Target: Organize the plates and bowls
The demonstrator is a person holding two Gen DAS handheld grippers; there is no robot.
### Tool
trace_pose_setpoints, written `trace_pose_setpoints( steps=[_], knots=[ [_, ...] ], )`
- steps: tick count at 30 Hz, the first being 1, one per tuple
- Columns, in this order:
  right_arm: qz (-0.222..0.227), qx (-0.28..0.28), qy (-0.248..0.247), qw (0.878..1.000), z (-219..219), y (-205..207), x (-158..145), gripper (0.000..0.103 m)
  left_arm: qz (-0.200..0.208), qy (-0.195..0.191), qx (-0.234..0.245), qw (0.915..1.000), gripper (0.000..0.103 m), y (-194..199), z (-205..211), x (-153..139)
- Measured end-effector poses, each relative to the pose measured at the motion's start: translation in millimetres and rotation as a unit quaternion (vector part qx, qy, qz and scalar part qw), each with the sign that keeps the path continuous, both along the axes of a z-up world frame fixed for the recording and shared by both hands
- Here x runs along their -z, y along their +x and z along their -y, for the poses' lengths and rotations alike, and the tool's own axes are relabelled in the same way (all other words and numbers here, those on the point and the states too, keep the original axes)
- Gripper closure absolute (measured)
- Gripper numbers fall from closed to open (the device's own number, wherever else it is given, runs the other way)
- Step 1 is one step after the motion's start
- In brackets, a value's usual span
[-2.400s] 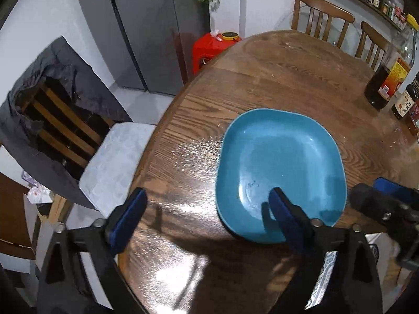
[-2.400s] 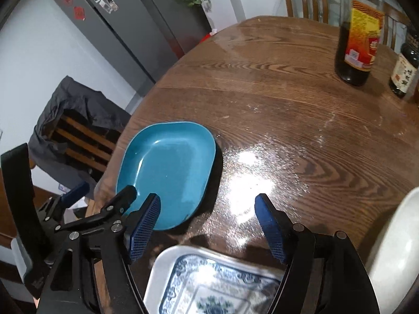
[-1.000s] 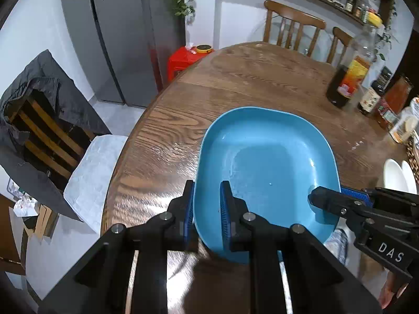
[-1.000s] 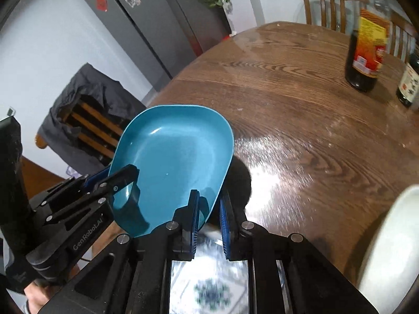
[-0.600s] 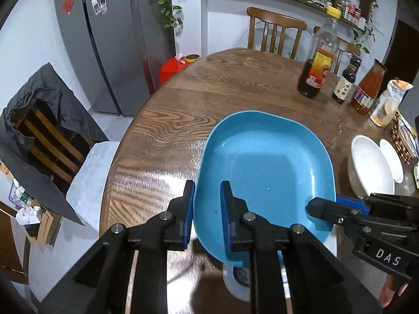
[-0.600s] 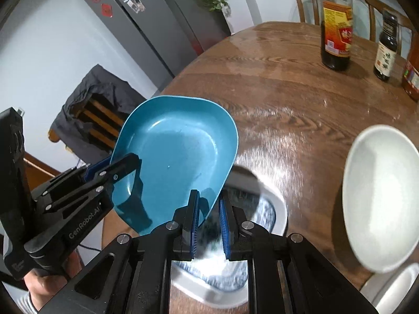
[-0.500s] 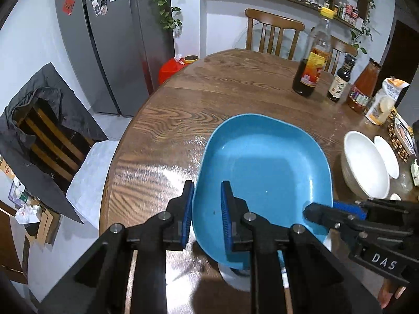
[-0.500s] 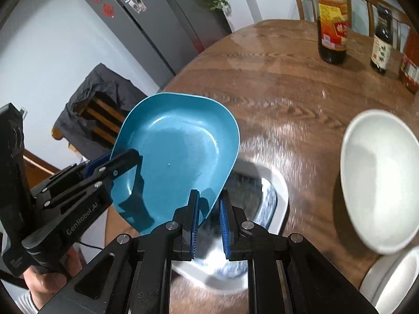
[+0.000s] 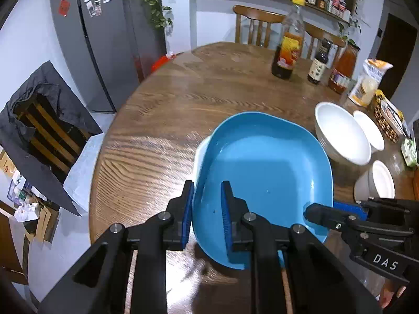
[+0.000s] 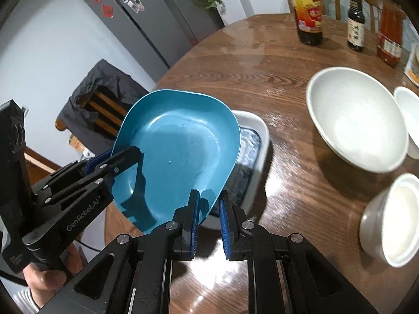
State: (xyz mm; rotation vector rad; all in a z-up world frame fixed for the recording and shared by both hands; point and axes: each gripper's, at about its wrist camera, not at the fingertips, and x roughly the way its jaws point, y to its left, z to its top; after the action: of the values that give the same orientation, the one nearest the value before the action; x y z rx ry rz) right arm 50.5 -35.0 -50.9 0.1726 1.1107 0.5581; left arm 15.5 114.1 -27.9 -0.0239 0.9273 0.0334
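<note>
Both grippers are clamped on one blue plate [image 9: 264, 172], held tilted above the near edge of the round wooden table [image 9: 183, 99]. Left gripper [image 9: 207, 217] pinches the plate's near-left rim between its blue pads, and right gripper [image 10: 208, 214] pinches the rim on the opposite side; in the left wrist view the right gripper [image 9: 337, 210] reaches in from the right and grips the plate's near-right rim, and in the right wrist view the left gripper [image 10: 115, 161] bites the plate [image 10: 178, 154] from the left. Beneath the blue plate lies a white rectangular dish [image 10: 258, 128] with a blue pattern inside, resting on the table [image 10: 262, 60] near its near edge and mostly covered by the plate. To the right of the dish, toward the table's right edge, sits a large white bowl [image 10: 356, 117], with a smaller white bowl [image 10: 408, 115] just beside it and another white bowl [image 10: 390, 219] nearer the near edge. At the far edge stand a large dark bottle [image 10: 307, 10], a small dark bottle [image 10: 356, 21] and a red sauce bottle [image 10: 390, 34]. A person's hand [image 10: 49, 280] grasps the left gripper's handle at the lower left of the right wrist view.
</note>
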Motion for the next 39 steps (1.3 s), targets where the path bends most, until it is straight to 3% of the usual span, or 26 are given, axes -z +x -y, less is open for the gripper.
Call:
trace_pose_setpoints(
  steps=[21,39],
  knots=[
    [-0.011,-0.009,-0.036,0.999,-9.7,15.4,23.6,0.086,-0.054,-0.006,-0.011,0.9985,0.084,15.6,-6.8,34.7],
    [-0.006,0.003,-0.056,0.998,-15.2,18.3,27.7,0.086,-0.057,0.005,-0.001,0.9983,0.083,22.7,-6.3,43.0]
  ],
)
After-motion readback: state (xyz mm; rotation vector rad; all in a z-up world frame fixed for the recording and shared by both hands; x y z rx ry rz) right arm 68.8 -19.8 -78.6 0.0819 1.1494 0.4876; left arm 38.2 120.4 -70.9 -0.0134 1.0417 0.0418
